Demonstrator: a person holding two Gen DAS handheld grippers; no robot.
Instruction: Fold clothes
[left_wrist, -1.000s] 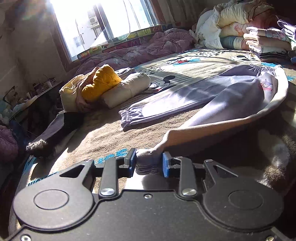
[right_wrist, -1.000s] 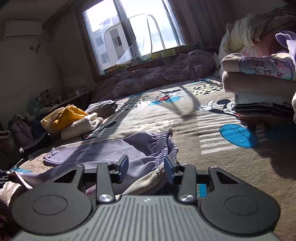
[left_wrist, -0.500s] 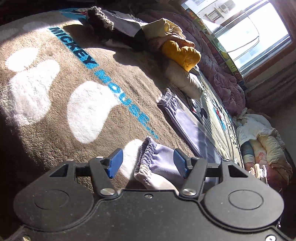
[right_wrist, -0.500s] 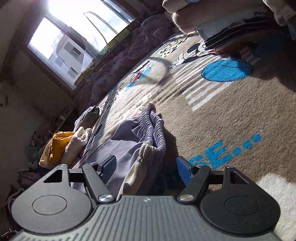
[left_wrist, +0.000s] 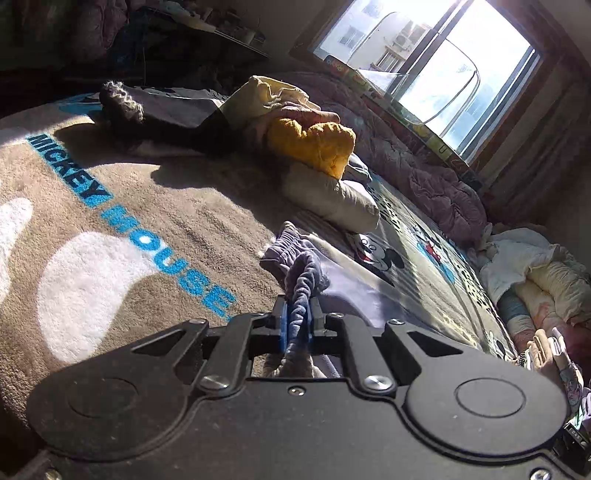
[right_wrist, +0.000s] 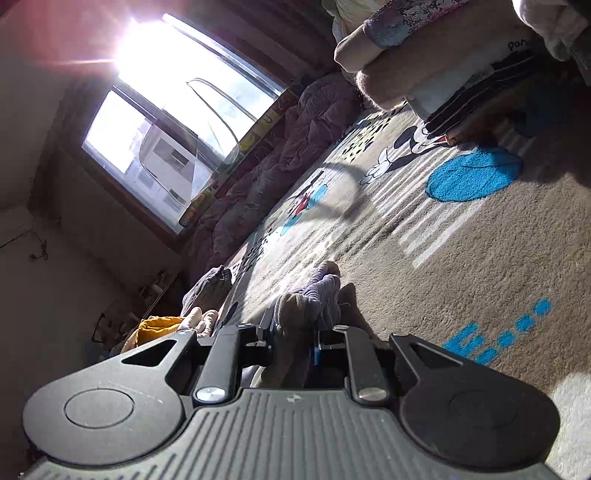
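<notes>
Left claw (left_wrist: 298, 325) clenched on purple sweatpants' cuff (left_wrist: 301, 273), right claw (right_wrist: 293, 341) closing on waistband (right_wrist: 314, 295), one unfolded clothes heap (left_wrist: 310, 144) beyond, Mickey Mouse blanket (left_wrist: 110, 258) underneath, one folded stack (right_wrist: 443, 66).

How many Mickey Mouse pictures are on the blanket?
3 that I can see on the brown fleece blanket: a face beside the purple trousers, a small red-shorts one farther along, and one by the folded stack. Clothes may hide more.

Lying bare across the left of the left wrist view: brown blanket (left_wrist: 155, 206). Blocking the upper centre: yellow-and-cream clothes heap (left_wrist: 310, 147). Crowding the right wrist view's upper right: folded stack (right_wrist: 454, 62).
</notes>
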